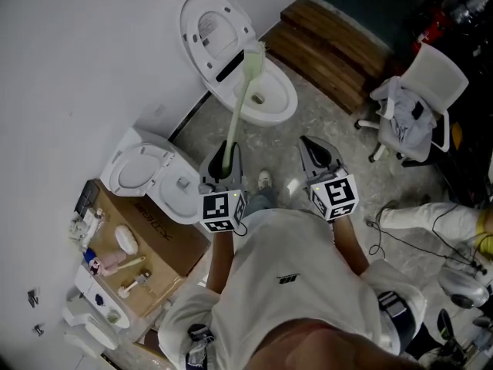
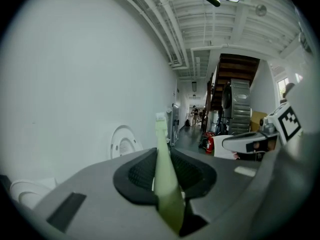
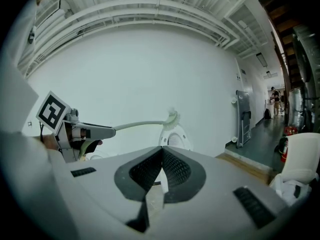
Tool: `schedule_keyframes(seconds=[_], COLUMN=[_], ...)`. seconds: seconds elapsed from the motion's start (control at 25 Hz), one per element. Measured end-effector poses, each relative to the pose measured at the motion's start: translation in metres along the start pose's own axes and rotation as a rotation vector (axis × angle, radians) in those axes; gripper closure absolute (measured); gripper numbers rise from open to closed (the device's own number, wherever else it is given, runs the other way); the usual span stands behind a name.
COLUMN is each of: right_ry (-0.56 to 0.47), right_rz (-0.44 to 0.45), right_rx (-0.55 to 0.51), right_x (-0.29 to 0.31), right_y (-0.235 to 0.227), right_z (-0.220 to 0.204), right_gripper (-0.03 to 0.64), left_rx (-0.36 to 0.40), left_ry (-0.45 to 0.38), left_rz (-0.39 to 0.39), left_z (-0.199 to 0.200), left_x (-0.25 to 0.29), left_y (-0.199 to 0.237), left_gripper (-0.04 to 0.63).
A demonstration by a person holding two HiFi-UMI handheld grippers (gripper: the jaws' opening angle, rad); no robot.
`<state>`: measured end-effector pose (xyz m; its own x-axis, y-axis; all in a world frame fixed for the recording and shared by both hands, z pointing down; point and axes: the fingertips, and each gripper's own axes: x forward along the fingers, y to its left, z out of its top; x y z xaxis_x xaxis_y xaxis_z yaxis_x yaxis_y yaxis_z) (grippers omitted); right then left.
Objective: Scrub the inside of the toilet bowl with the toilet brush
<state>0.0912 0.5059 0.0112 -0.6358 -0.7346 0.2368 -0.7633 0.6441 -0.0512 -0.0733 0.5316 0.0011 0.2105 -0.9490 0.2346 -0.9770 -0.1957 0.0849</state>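
Holding the brush: left gripper (image 1: 228, 154), jaws closed on the lower end of the toilet brush (image 1: 240, 102). Its own view shows the pale green handle squeezed between the dark ribbed pads (image 2: 137, 174) and rising away from them.
Brush head: pale bristles (image 1: 255, 52) at the far end of the handle, over the back of the toilet bowl (image 1: 269, 99) and in front of the raised lid (image 1: 208, 29). It seems to hang clear of the porcelain, though the head view is too steep to be sure.
Other hand: right gripper (image 1: 311, 146), jaws pressed together with nothing between them, held beside the left gripper and nearer the person than the bowl.
Brush angle: close to level in the right gripper view, reaching from the left gripper toward the lid.
Bowl: white, open, set against the white wall (image 1: 85, 60).
Along the same wall: second toilet (image 1: 142, 168), white, lid down, to the left of the left gripper.
Next to that: cardboard box (image 1: 166, 245), brown, with a few small items lying on its top.
Far right: office chair (image 1: 431, 83), white, cloth draped over the seat, well apart from the bowl.
Beyond the bowl: wooden steps (image 1: 331, 41), dark, to its right.
Underfoot: floor (image 1: 339, 122), grey and mottled.
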Motion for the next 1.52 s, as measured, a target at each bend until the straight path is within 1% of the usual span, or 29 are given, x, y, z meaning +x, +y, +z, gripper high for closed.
schedule_keyframes(seconds=[0.2, 0.48, 0.84, 1.16, 1.52], right_ry=[0.013, 0.013, 0.047, 0.065, 0.087], right_rz=[-0.022, -0.071, -0.11, -0.1, -0.071], right_rx=[0.002, 0.011, 0.014, 0.016, 0.038], right_x=[0.043, 0.081, 0.098, 0.132, 0.175], right_y=[-0.004, -0.009, -0.026, -0.049, -0.089], right_z=[0.007, 0.013, 0.006, 0.004, 0.001], right_gripper=[0.622, 0.622, 0.621, 0.623, 0.621], left_rx=[0.002, 0.01, 0.01, 0.006, 0.003], left_ry=[0.007, 0.023, 0.044, 0.073, 0.116], left_rz=[-0.027, -0.083, -0.123, -0.123, -0.112], left_z=[0.008, 0.011, 0.007, 0.002, -0.002], left_x=[0.034, 0.071, 0.105, 0.142, 0.199], left_y=[0.032, 0.058, 0.065, 0.073, 0.079], left_gripper=[0.503, 0.503, 0.503, 0.503, 0.503])
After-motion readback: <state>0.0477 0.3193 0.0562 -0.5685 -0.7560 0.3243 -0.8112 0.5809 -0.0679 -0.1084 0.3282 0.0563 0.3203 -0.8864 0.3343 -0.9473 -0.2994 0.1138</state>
